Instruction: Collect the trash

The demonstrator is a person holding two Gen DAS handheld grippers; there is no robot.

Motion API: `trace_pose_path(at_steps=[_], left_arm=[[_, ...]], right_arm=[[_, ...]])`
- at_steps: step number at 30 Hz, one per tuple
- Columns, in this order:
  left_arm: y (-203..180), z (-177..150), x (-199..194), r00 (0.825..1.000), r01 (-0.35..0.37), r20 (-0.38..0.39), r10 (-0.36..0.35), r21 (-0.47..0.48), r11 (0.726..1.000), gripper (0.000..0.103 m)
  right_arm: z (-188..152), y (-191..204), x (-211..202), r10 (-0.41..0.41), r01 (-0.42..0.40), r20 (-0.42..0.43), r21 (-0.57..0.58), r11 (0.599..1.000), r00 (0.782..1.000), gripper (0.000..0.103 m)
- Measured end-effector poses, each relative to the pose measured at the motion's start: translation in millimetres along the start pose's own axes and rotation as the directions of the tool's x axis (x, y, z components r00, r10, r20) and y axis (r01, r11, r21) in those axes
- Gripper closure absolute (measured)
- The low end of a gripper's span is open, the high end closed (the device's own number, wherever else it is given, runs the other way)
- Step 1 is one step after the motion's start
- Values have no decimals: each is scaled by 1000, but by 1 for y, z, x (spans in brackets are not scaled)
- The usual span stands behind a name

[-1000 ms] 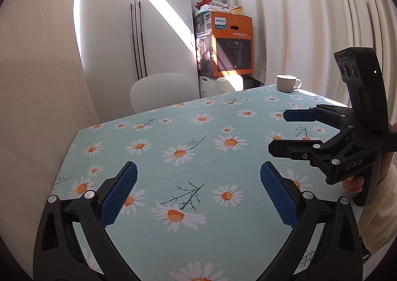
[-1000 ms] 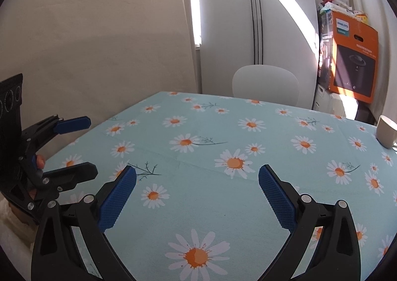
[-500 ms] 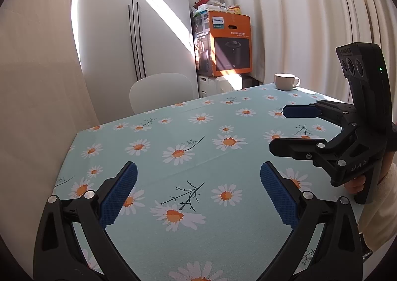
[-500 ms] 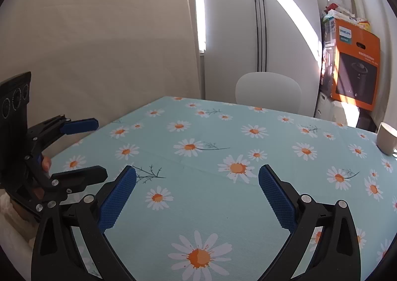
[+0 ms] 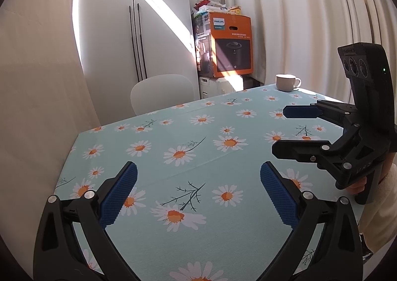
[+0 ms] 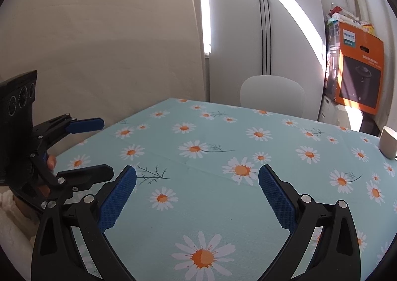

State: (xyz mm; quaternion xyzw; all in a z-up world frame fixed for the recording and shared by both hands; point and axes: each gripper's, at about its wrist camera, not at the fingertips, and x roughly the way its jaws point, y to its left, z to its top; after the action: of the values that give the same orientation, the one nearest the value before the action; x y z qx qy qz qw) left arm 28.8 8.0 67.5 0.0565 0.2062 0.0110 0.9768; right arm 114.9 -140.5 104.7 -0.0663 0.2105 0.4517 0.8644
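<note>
Only thing you can really read is "PHILIPS" on the orange box [image 5: 232, 45] by the curtain; the smaller print under it is too tiny.

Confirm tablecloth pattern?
Light blue tablecloth with white-and-orange daisies; clearest in right wrist view.

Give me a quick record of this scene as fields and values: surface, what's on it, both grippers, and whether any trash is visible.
surface: table with a daisy-print tablecloth
on the table: one white cup at the far corner
left gripper: open, empty, above the cloth
right gripper: open, empty, above the cloth
trash: none seen on the table in either view
behind the table: white chair, orange Philips box with clutter on top
</note>
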Motion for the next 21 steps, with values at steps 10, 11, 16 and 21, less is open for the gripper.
trace_pose_path(at_steps=[10,11,16,21], left_arm=[[-4,0,-2,1000,1,7,-1,12,1000,6],[-4,0,-2,1000,1,8,-1,14,1000,6],[-6,0,-2,1000,2,7,-2,20,1000,6],[-7,-1,-3,1000,7,5,-8,24,1000,6]], right_arm=[[0,0,0,-5,5,8,2,1000,1000,8],[0,0,-1,-6,6,10,3,1000,1000,8],[0,0,-4,-6,6,21,3,1000,1000,8],[1,-1,-4,-6,6,18,4,1000,1000,8]])
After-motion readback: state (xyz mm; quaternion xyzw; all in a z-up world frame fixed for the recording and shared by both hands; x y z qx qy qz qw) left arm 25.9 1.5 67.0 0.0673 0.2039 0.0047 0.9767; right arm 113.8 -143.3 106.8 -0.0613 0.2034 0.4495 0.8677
